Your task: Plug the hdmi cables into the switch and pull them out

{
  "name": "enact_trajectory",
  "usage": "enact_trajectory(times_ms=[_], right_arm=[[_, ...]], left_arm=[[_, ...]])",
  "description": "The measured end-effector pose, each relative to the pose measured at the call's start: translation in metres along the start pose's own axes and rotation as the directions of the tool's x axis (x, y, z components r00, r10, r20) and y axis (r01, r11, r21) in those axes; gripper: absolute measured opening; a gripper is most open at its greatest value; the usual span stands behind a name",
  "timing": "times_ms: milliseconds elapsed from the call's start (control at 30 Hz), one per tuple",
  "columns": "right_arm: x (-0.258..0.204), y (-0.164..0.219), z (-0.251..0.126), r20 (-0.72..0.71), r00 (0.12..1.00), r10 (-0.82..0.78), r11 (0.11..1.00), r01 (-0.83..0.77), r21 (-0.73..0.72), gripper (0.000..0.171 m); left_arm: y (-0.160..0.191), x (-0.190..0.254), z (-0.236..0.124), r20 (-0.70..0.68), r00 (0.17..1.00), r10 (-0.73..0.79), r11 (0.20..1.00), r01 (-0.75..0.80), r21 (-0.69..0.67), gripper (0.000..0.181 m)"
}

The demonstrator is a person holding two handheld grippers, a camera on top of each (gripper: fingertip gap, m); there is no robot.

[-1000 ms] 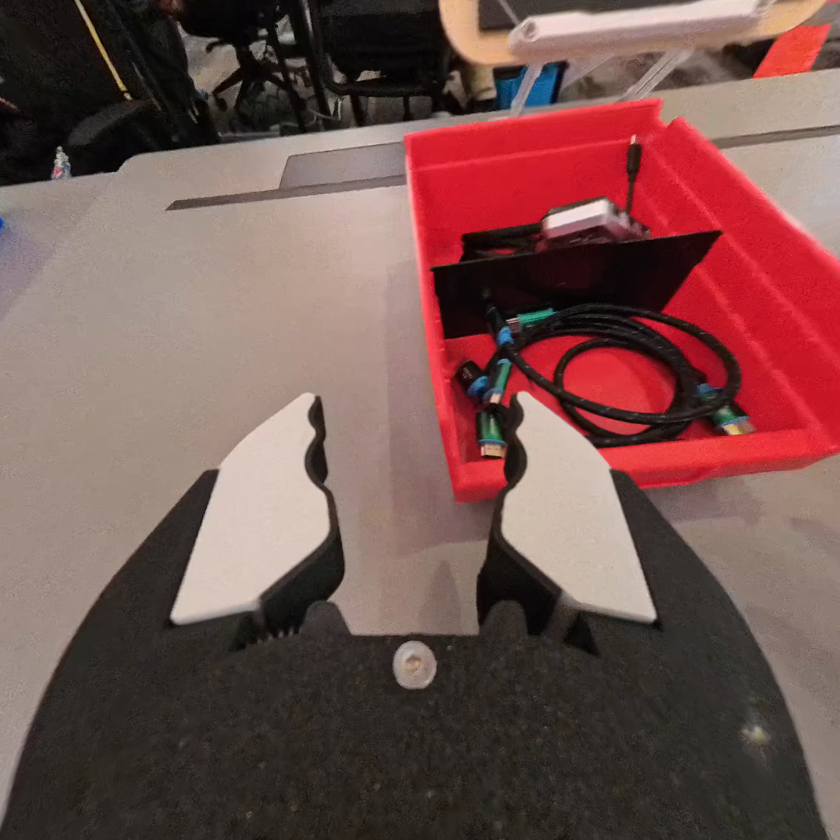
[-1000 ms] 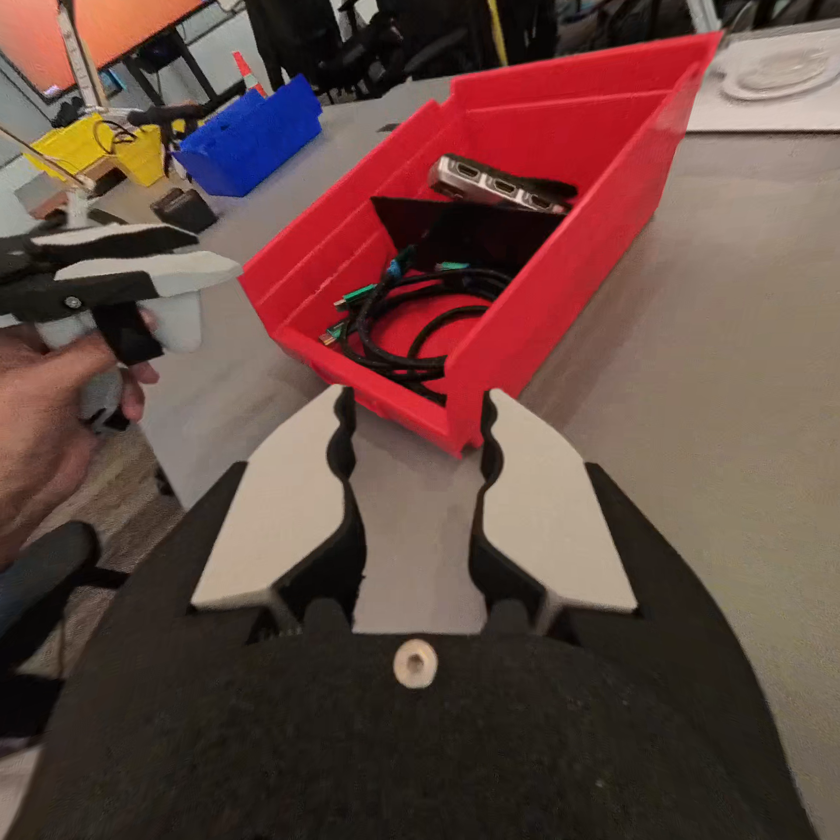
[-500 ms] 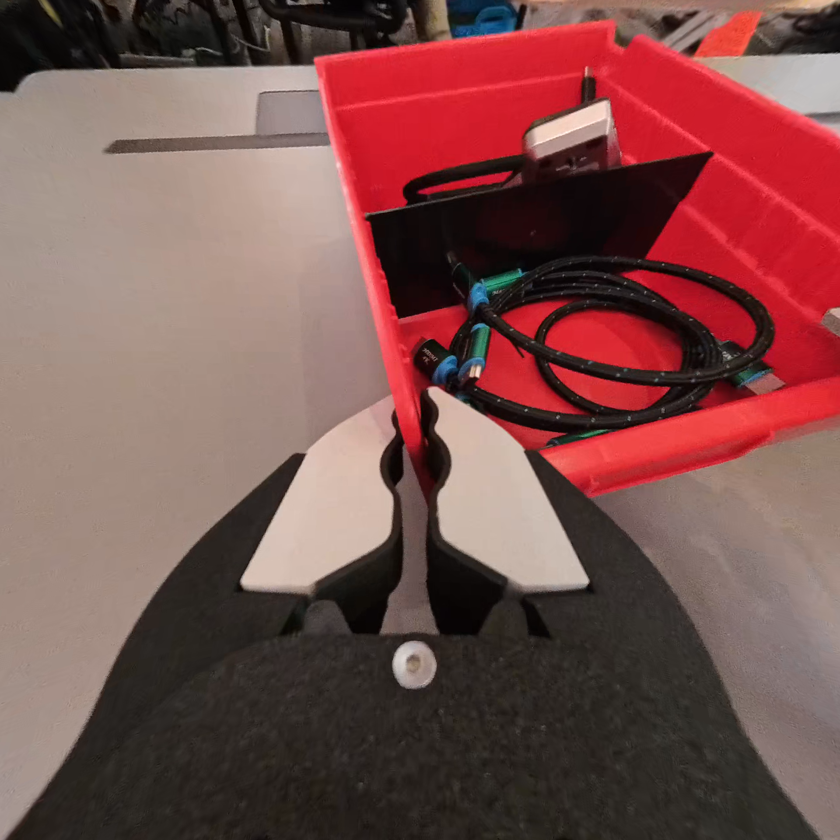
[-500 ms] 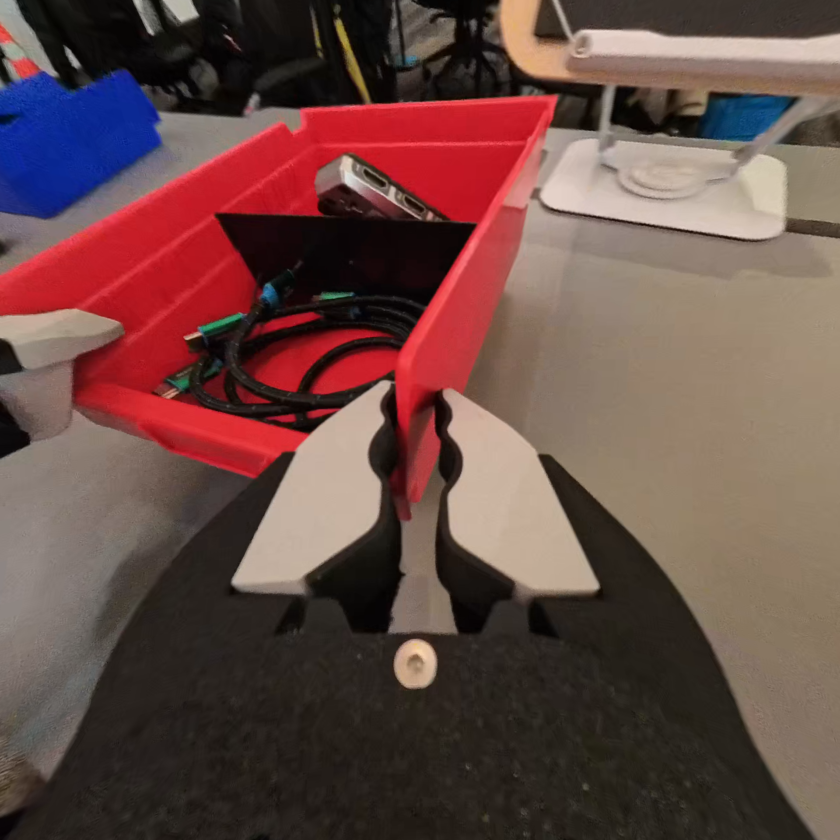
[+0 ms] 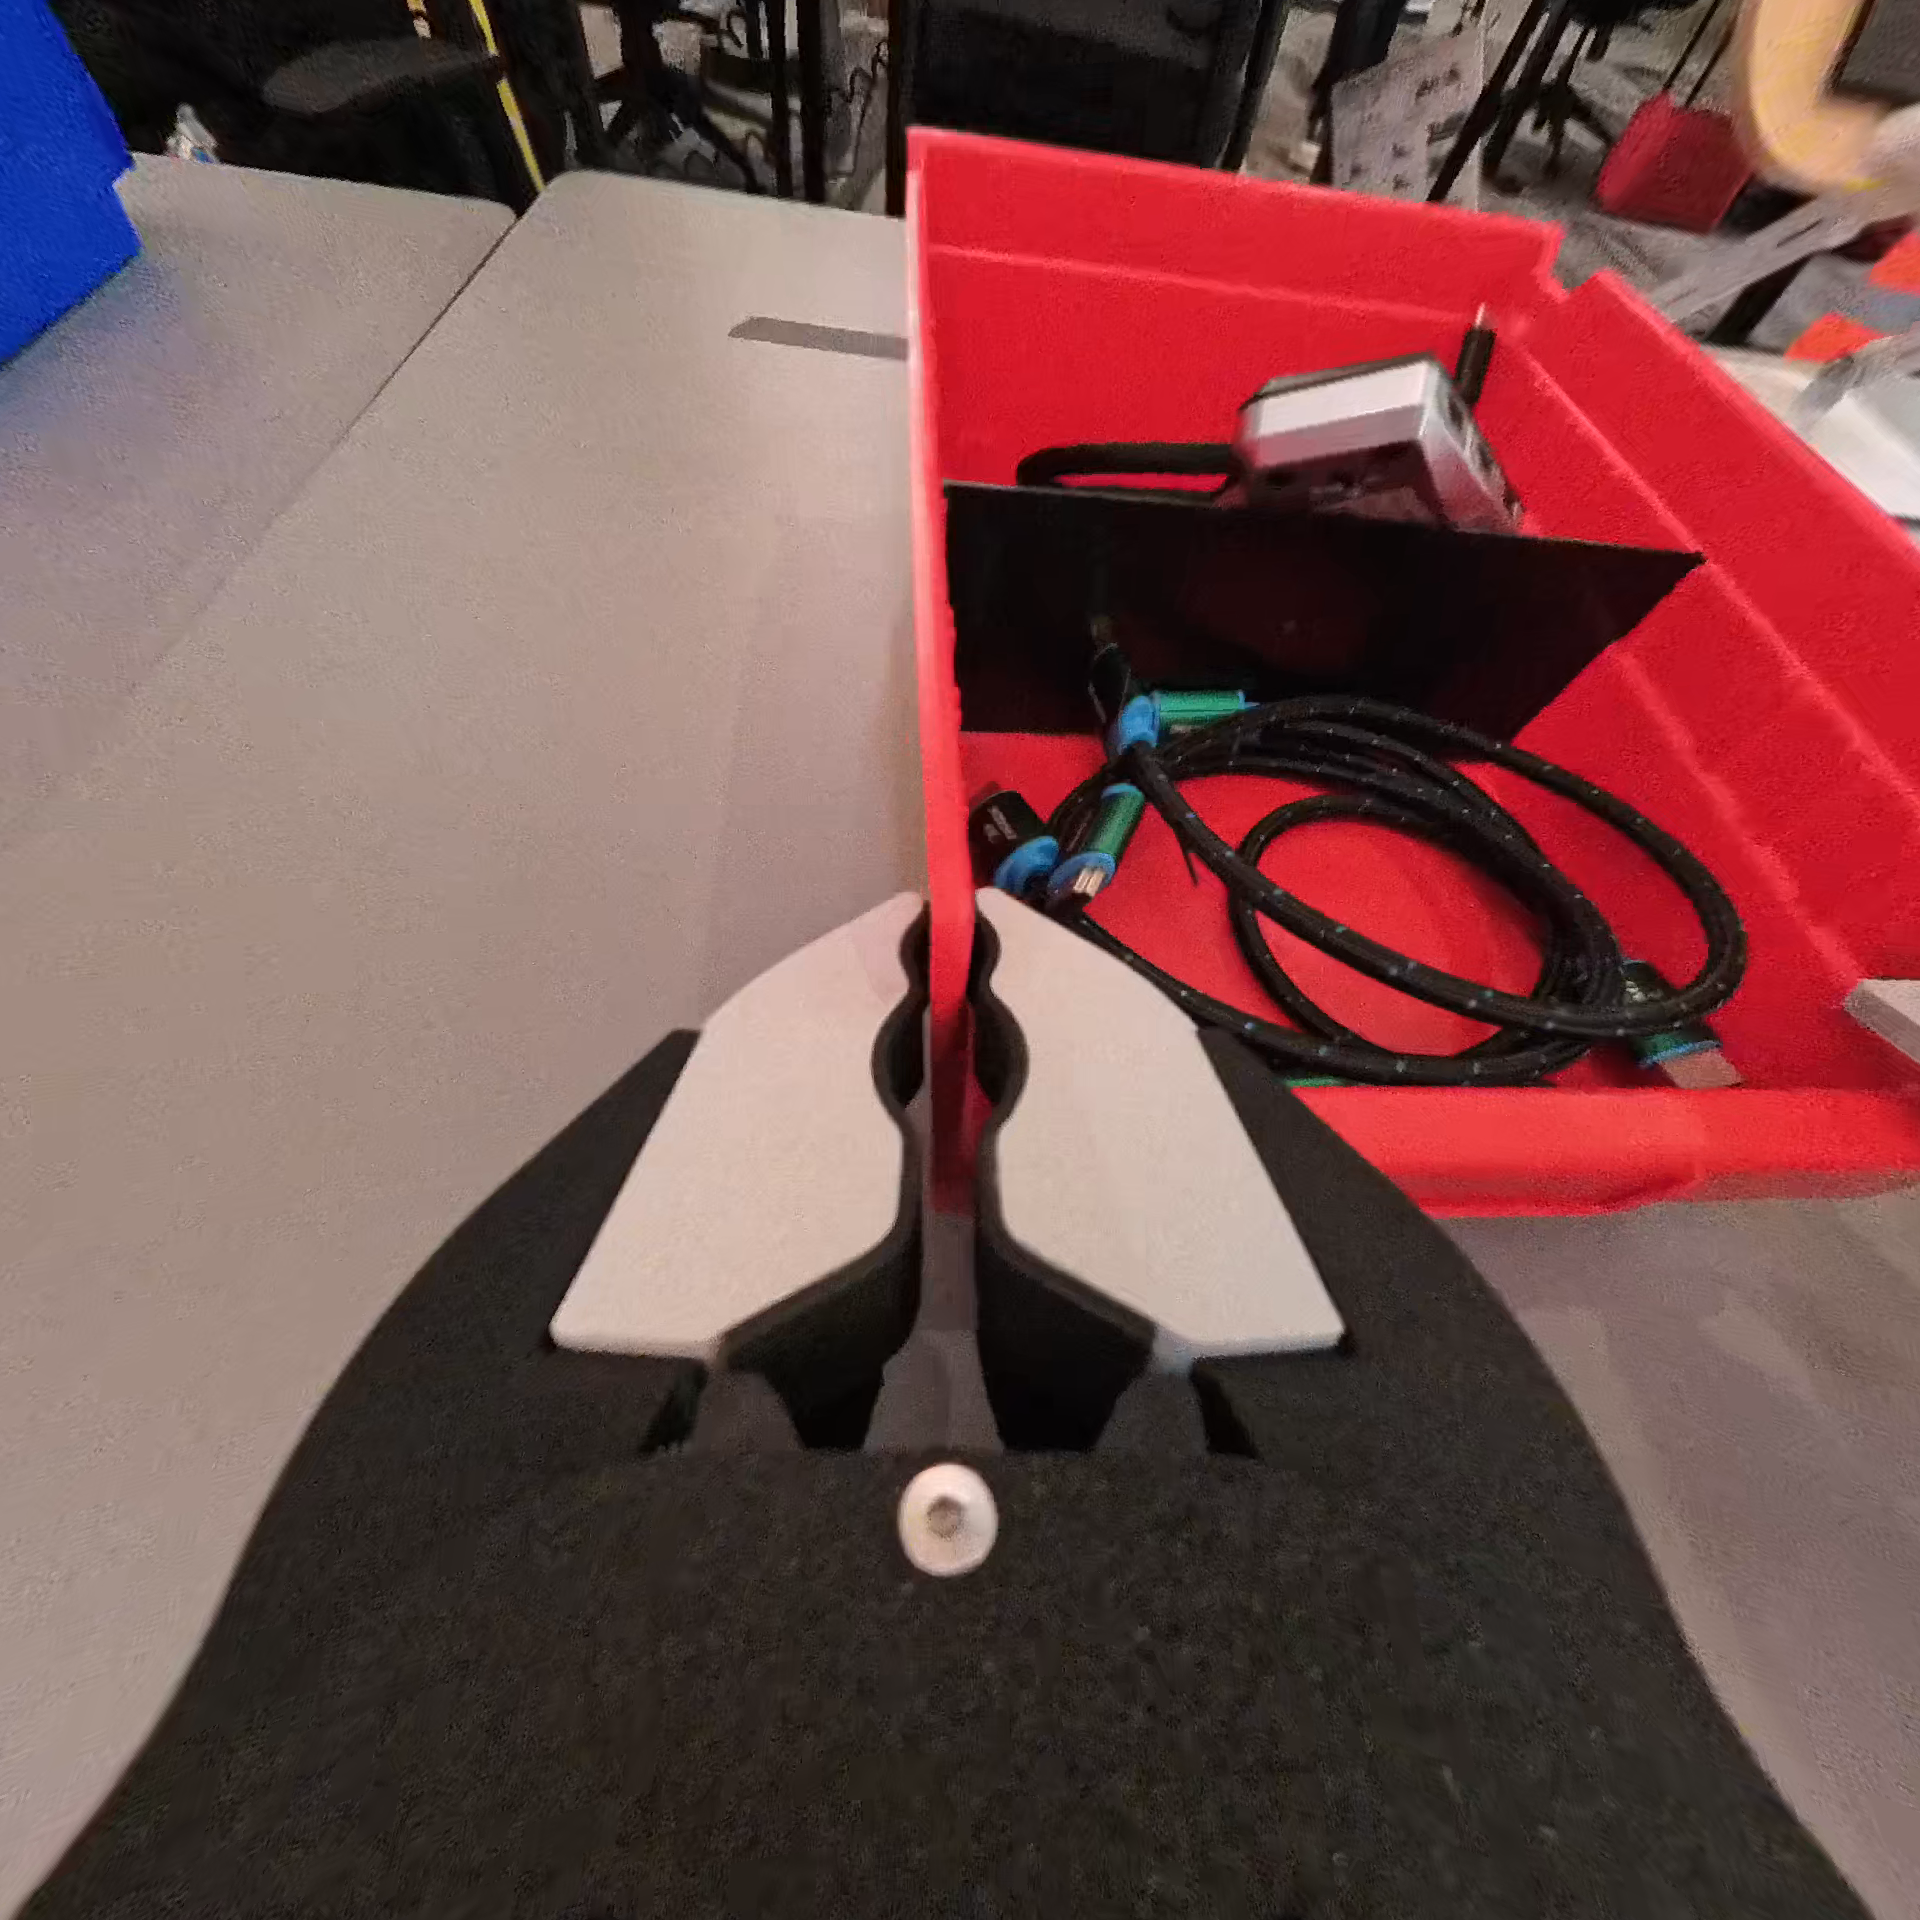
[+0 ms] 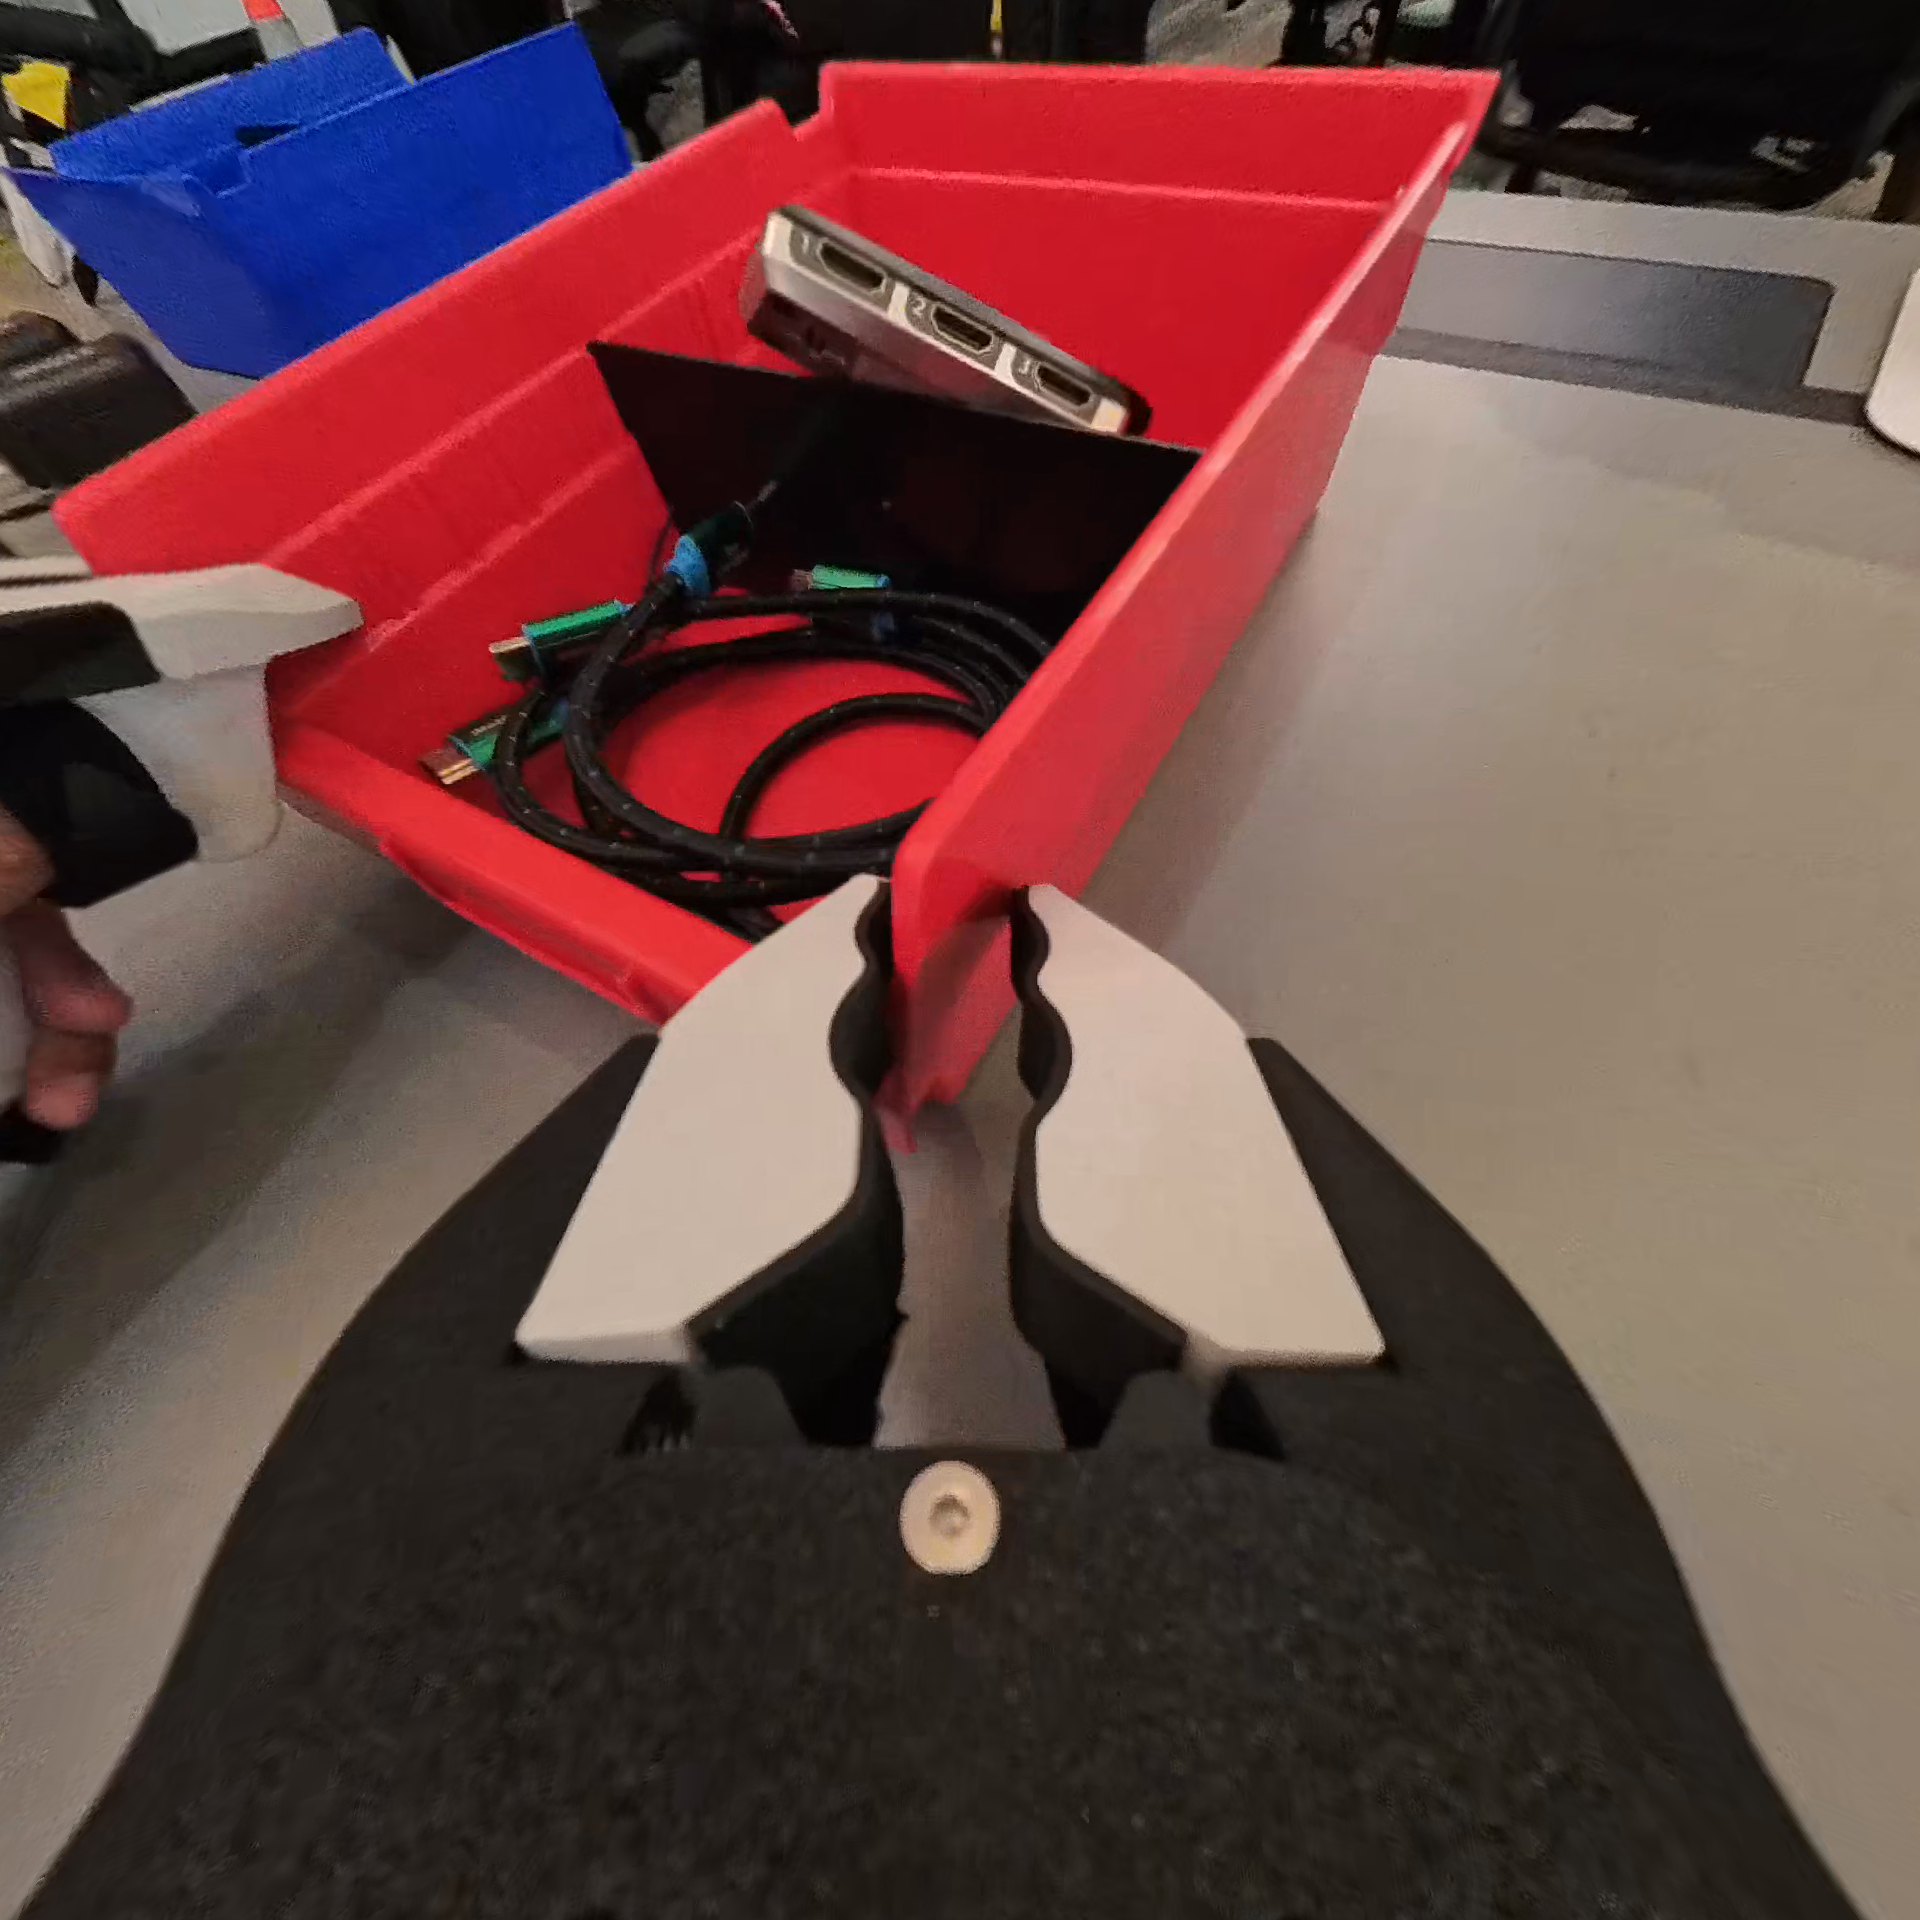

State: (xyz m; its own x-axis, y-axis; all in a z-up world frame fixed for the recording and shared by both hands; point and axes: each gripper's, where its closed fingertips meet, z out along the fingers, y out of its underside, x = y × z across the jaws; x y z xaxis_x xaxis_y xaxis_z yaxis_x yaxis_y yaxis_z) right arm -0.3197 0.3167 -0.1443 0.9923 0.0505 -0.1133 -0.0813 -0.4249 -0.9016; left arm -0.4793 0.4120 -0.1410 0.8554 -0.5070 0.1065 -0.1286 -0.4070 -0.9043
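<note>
A red bin [image 5: 1195,239] on the grey table holds a silver HDMI switch [image 5: 1371,436] behind a black divider [image 5: 1299,613]. Coiled black braided HDMI cables [image 5: 1455,914] with green and blue plugs lie in front of the divider. My left gripper [image 5: 948,914] is shut on the bin's left wall near its front corner. My right gripper [image 6: 951,894] is shut on the front end of the right wall of the bin [image 6: 1143,135]. The right wrist view shows the switch [image 6: 935,322] tilted with three ports facing up, and the cables [image 6: 748,727].
A blue bin [image 6: 312,187] stands beyond the red bin's left side and shows at the left edge of the left wrist view [image 5: 52,177]. The left gripper [image 6: 187,644] and a hand show in the right wrist view. Chairs and stands crowd the background.
Both grippers were open and short of the bin a second ago. They moved onto its front corners and closed on the side walls. The views have shifted since half a second ago.
</note>
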Motion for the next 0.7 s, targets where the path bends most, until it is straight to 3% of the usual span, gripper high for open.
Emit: enact_trajectory(times_ms=[67, 133, 200, 300, 400, 533, 700], right_arm=[[-0.003, 0.0, -0.004, 0.114, 0.993, 0.044, 0.999, -0.041, -0.021, 0.023], [-0.007, 0.002, -0.02, 0.276, 0.957, 0.087, 0.995, -0.073, -0.063, 0.023], [0.003, -0.005, -0.052, 0.397, 0.913, 0.093, 0.996, -0.082, -0.045, 0.026], [0.056, -0.013, -0.11, 0.42, 0.906, 0.044, 0.997, -0.065, 0.035, 0.03], [0.139, -0.009, -0.169, 0.296, 0.954, 0.04, 0.994, -0.069, 0.087, 0.034], [0.268, 0.015, -0.255, -0.057, 0.994, 0.095, 0.989, -0.088, 0.12, 0.034], [0.389, 0.078, -0.355, -0.463, 0.875, 0.139, 0.99, -0.113, 0.084, 0.034]], left_arm=[[0.002, -0.001, -0.003, 0.017, 0.999, 0.045, 0.999, -0.045, -0.002, 0.006], [-0.011, -0.002, -0.019, 0.057, 0.996, 0.066, 0.995, -0.07, 0.064, 0.033], [-0.035, 0.006, -0.048, 0.075, 0.994, 0.084, 0.981, -0.096, 0.168, 0.045], [-0.055, 0.033, -0.085, 0.076, 0.993, 0.09, 0.97, -0.104, 0.219, 0.057], [-0.058, 0.092, -0.102, -0.058, 0.998, 0.031, 0.967, -0.015, 0.255, 0.063], [-0.014, 0.164, -0.088, -0.113, 0.993, 0.016, 0.988, 0.002, 0.156, 0.069], [0.042, 0.191, -0.067, -0.061, 0.992, 0.107, 0.994, -0.105, 0.028, 0.065]])
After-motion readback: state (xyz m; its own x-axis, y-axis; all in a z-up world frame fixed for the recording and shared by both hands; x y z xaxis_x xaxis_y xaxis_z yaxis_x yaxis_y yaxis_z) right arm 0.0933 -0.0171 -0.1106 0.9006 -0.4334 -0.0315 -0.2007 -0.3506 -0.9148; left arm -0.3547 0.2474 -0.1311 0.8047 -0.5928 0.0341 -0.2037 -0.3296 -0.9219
